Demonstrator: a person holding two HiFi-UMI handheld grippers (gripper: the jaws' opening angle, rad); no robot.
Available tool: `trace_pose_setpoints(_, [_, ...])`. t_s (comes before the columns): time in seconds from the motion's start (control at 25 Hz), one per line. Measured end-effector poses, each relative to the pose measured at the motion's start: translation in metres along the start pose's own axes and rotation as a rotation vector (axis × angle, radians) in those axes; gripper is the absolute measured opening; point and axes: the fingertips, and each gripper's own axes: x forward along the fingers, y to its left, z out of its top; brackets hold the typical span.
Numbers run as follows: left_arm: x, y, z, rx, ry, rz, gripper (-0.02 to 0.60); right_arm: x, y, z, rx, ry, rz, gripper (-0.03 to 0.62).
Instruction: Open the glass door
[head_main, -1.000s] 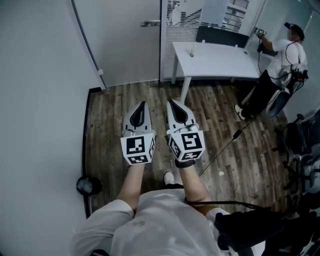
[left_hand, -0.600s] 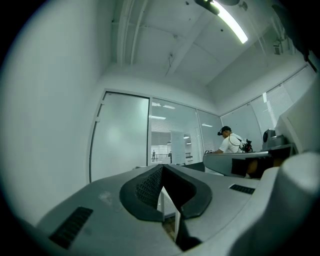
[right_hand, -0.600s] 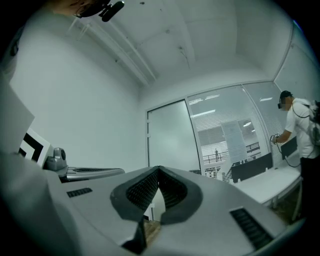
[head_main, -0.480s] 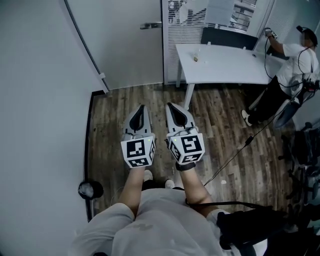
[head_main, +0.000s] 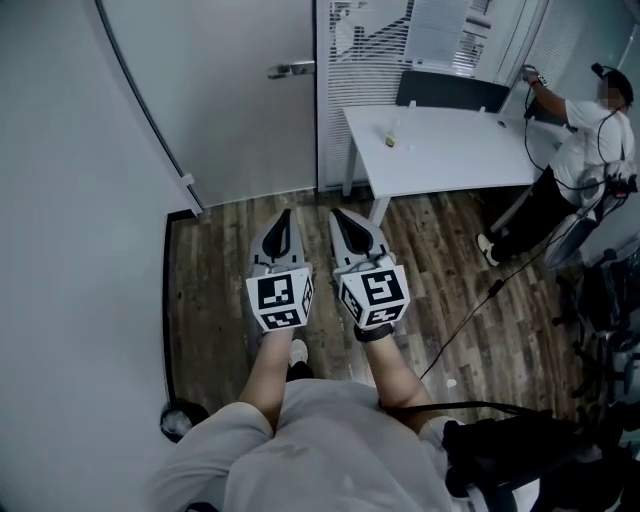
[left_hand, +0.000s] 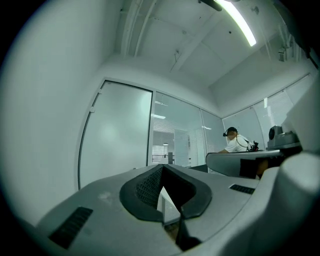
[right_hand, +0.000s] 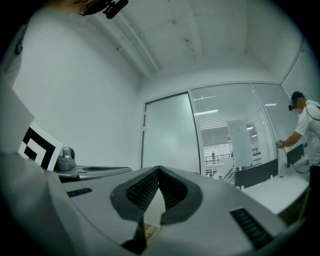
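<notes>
The frosted glass door (head_main: 240, 110) stands ahead in the head view, with its metal handle (head_main: 290, 70) near its right edge. My left gripper (head_main: 283, 215) and right gripper (head_main: 340, 213) are held side by side over the wooden floor, pointing level at the door and well short of it. Both are shut with nothing between the jaws. In the left gripper view the door (left_hand: 117, 135) rises beyond my shut left gripper (left_hand: 162, 167). The right gripper view shows the door (right_hand: 167, 135) above my shut right gripper (right_hand: 159, 170).
A white wall (head_main: 70, 200) runs along the left. Right of the door is a glass partition with blinds (head_main: 370, 40). A white desk (head_main: 450, 150) and a black chair (head_main: 450, 92) stand in front of it. A person (head_main: 590, 130) stands at the far right. A cable (head_main: 470, 310) crosses the floor.
I have walked toward the door with both grippers held out in front. The door and its handle sit nearer and lower in the head view. Both grippers stayed shut.
</notes>
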Motion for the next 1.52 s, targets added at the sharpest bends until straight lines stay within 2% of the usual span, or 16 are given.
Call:
trace_pose_setpoints(0.28, [0.095, 0.093, 0.014, -0.001, -0.022, -0.037, 0.0, 0.137, -0.01, 0.01, -0.018, -0.002, -0.018, 0.003])
trace_pose_setpoints(0.44, [0.13, 0.127, 0.002, -0.025, -0.023, -0.054, 0.0, 0.193, -0.006, -0.011, -0.007, 0.023, -0.011, 0.003])
trace_pose_setpoints(0.6, [0.167, 0.144, -0.02, -0.028, -0.006, -0.066, 0.0, 0.234, -0.021, -0.034, 0.006, 0.048, -0.014, 0.003])
trace_pose_setpoints(0.8, [0.236, 0.16, -0.03, -0.012, -0.012, -0.058, 0.0, 0.293, -0.076, -0.048, 0.021, 0.033, -0.023, 0.003])
trace_pose_setpoints(0.96, [0.318, 0.168, -0.034, 0.006, -0.018, -0.042, 0.0, 0.351, -0.134, -0.049, 0.023, 0.007, -0.015, 0.003])
trace_pose_setpoints(1.24, [0.454, 0.147, -0.02, 0.053, -0.034, -0.07, 0.0, 0.438, -0.243, -0.026, 0.017, -0.026, -0.005, 0.003])
trace_pose_setpoints(1.52, [0.535, 0.156, -0.048, 0.037, 0.011, -0.053, 0.0, 0.494, -0.293, -0.056, 0.047, 0.024, 0.006, 0.003])
